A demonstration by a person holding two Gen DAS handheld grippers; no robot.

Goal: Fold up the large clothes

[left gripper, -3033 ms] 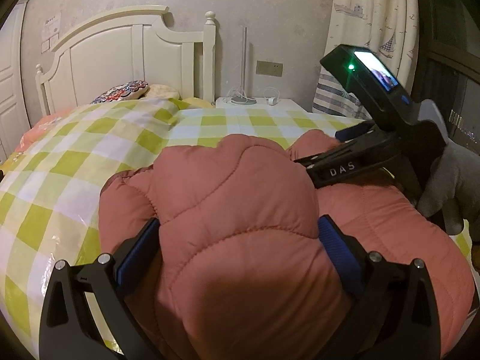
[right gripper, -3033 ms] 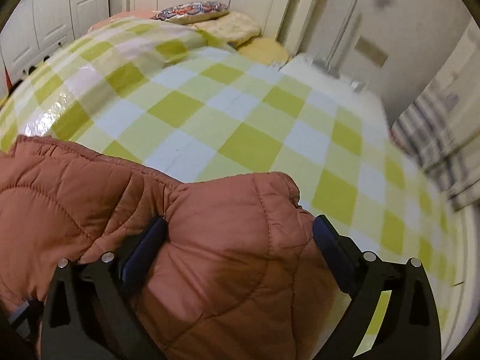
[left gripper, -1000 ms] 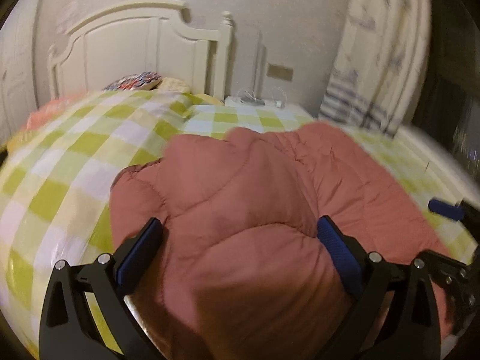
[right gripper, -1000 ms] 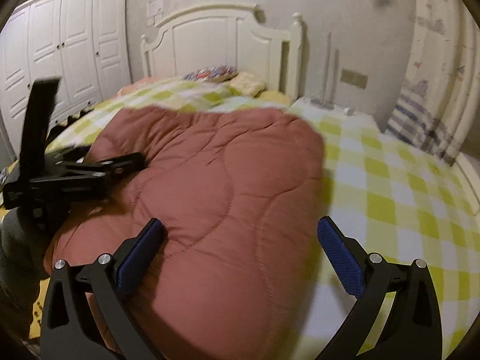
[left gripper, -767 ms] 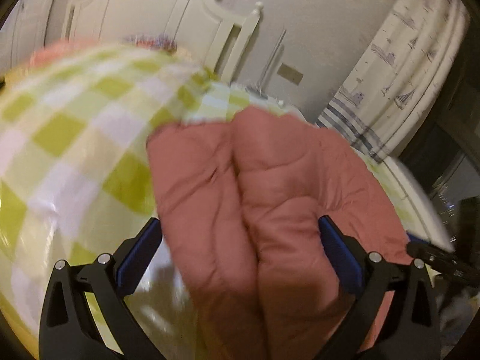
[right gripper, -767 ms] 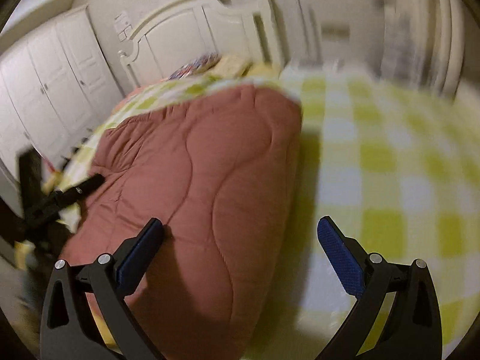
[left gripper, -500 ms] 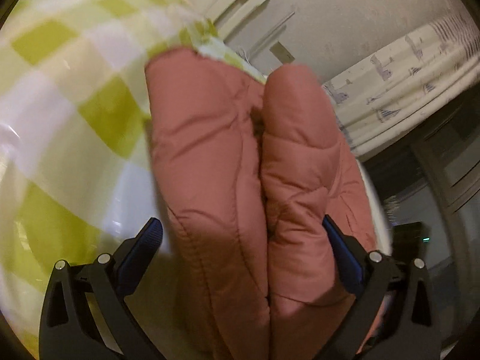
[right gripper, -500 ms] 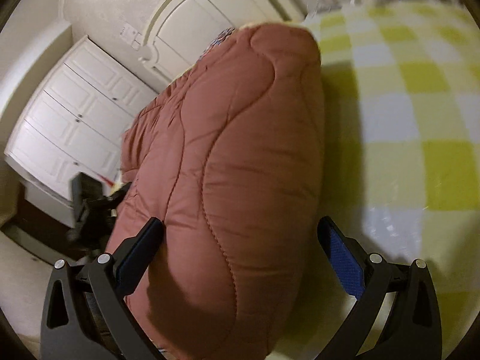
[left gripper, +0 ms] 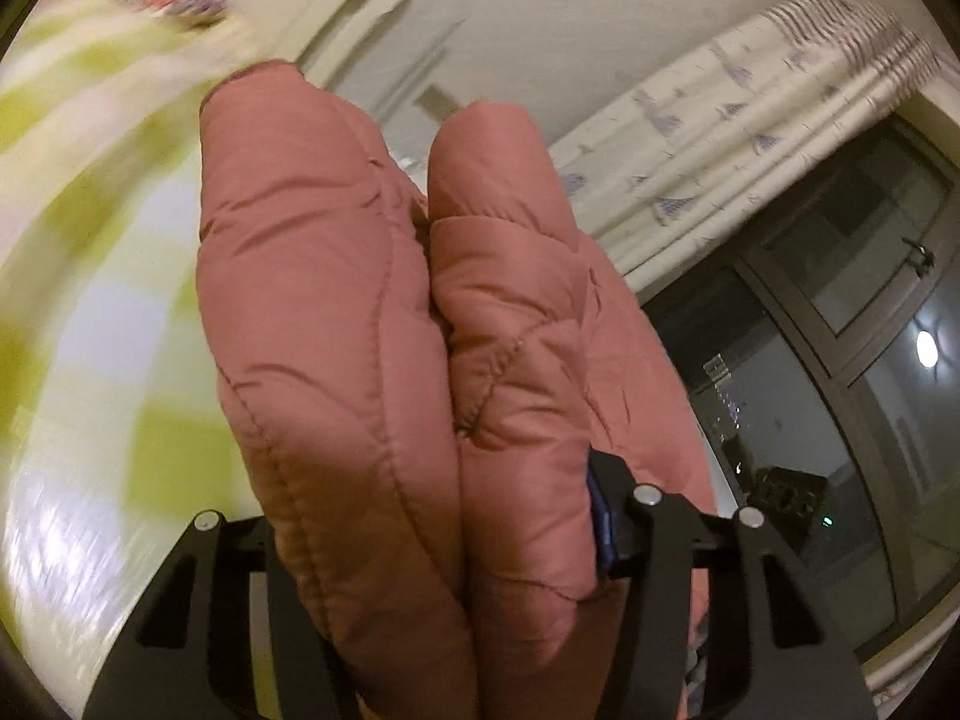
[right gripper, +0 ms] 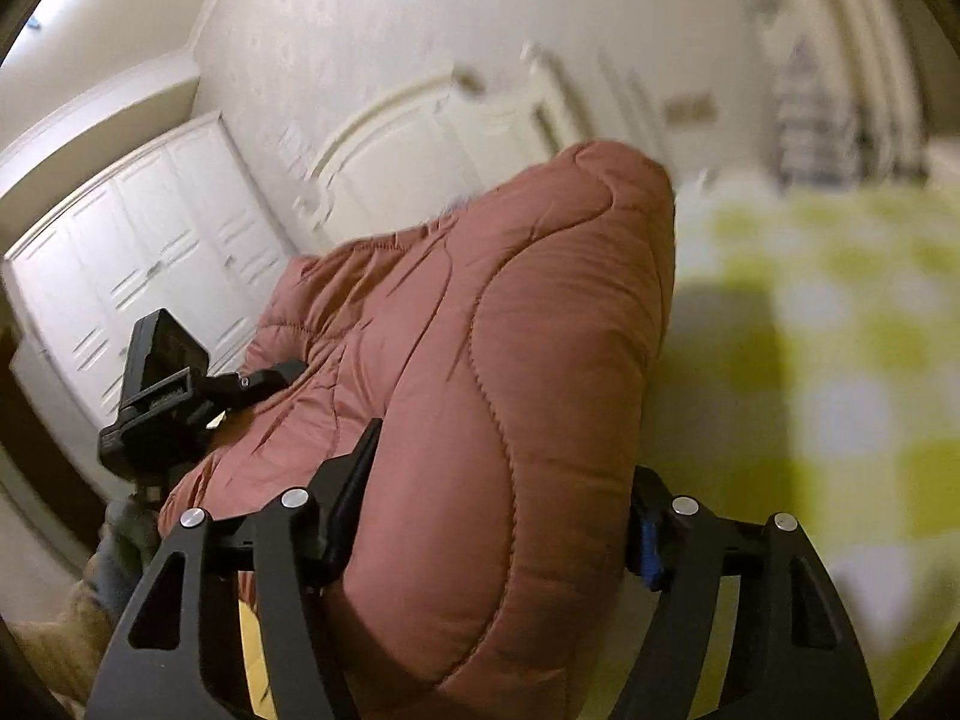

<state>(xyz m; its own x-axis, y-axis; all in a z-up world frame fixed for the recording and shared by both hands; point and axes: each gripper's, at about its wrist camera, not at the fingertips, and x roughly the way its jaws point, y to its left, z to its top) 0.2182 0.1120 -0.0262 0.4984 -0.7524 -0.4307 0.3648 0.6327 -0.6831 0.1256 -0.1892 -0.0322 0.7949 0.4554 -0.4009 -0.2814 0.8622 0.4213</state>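
Observation:
A pink quilted puffer jacket (left gripper: 336,312) lies folded double on the bed. In the left wrist view its two thick layers stand side by side between the fingers of my left gripper (left gripper: 432,510). The jaws are closing and the blue pad (left gripper: 600,516) presses the fabric. My right gripper (right gripper: 504,480) is tilted and also closing, with the jacket's (right gripper: 510,330) rounded fold bulging between both fingers (right gripper: 354,480). The black body of the left tool (right gripper: 162,384) shows at the jacket's far side, held by a gloved hand (right gripper: 126,528).
The green-and-white check bedcover (right gripper: 840,360) stretches out to the right of the jacket. A white headboard (right gripper: 420,138) and white wardrobe (right gripper: 120,252) stand behind. A printed curtain (left gripper: 720,138) and a dark window (left gripper: 840,360) lie to the right in the left wrist view.
Both grippers have rolled, tilting the views. Their jaws stood wide apart around the jacket a second ago and have since narrowed onto its folded edges.

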